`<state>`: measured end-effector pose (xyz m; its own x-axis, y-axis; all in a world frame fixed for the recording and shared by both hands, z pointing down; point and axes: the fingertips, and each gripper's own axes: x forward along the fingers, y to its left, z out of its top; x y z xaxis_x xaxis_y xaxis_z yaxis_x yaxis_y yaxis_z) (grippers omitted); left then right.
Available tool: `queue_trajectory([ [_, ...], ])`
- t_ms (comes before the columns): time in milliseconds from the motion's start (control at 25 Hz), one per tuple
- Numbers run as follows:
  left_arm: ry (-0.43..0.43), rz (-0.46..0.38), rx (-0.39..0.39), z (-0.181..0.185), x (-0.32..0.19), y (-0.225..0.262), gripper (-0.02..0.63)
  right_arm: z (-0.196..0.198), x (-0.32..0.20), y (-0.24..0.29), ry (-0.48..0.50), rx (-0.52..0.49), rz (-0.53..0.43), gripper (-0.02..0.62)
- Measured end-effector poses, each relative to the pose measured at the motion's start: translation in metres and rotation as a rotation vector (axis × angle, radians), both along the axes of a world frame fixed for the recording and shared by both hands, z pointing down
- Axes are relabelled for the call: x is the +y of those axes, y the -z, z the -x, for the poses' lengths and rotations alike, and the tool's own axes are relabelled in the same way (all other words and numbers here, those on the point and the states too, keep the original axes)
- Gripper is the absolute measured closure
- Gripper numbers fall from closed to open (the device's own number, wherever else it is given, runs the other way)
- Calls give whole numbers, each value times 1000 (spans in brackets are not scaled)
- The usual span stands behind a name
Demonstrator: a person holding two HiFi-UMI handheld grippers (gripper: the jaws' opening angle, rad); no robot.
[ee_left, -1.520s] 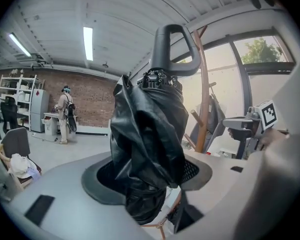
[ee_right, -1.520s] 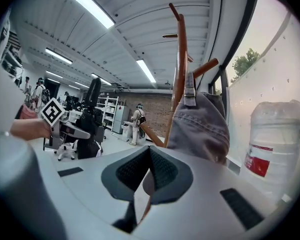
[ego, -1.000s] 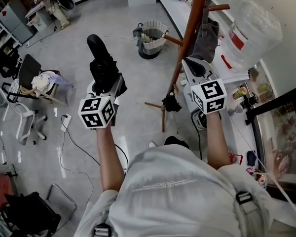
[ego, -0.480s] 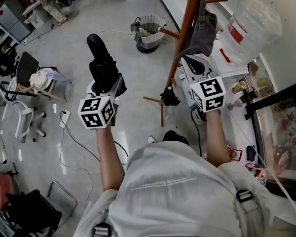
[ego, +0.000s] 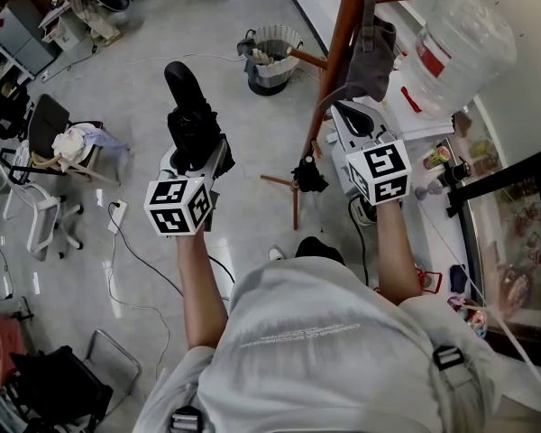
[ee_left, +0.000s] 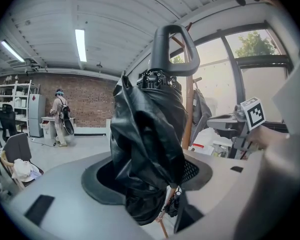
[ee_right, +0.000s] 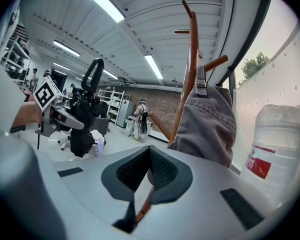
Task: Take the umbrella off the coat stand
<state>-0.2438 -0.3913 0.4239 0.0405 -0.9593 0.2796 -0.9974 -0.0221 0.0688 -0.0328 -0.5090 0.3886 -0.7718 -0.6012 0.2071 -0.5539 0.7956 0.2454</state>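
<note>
A black folded umbrella (ego: 191, 120) with a loop handle stands upright in my left gripper (ego: 198, 150), which is shut on its bunched fabric. It fills the left gripper view, umbrella (ee_left: 147, 129) between the pads of the left gripper (ee_left: 147, 184). It hangs free, well left of the brown wooden coat stand (ego: 338, 52). My right gripper (ego: 344, 114) is beside the stand's pole, shut with nothing in it. In the right gripper view the right gripper (ee_right: 149, 156) points at the coat stand (ee_right: 190, 54), with the umbrella (ee_right: 85, 119) at the left.
A grey garment (ego: 374, 61) hangs on the stand. A large water bottle (ego: 455, 48) lies on the white counter at right. A waste bin (ego: 270, 57) stands beyond the stand's legs. Chairs (ego: 54, 129) and floor cables (ego: 131, 246) are left. A person (ee_left: 57, 116) stands far off.
My left gripper has drifted slightly with the umbrella still in it. The right gripper has stayed by the pole.
</note>
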Motion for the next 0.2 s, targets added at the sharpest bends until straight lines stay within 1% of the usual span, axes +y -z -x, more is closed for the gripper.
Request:
queue_trajectory([
  [200, -7, 7, 3, -1, -3, -3, 325, 3, -2, 0, 9, 3, 1, 572],
])
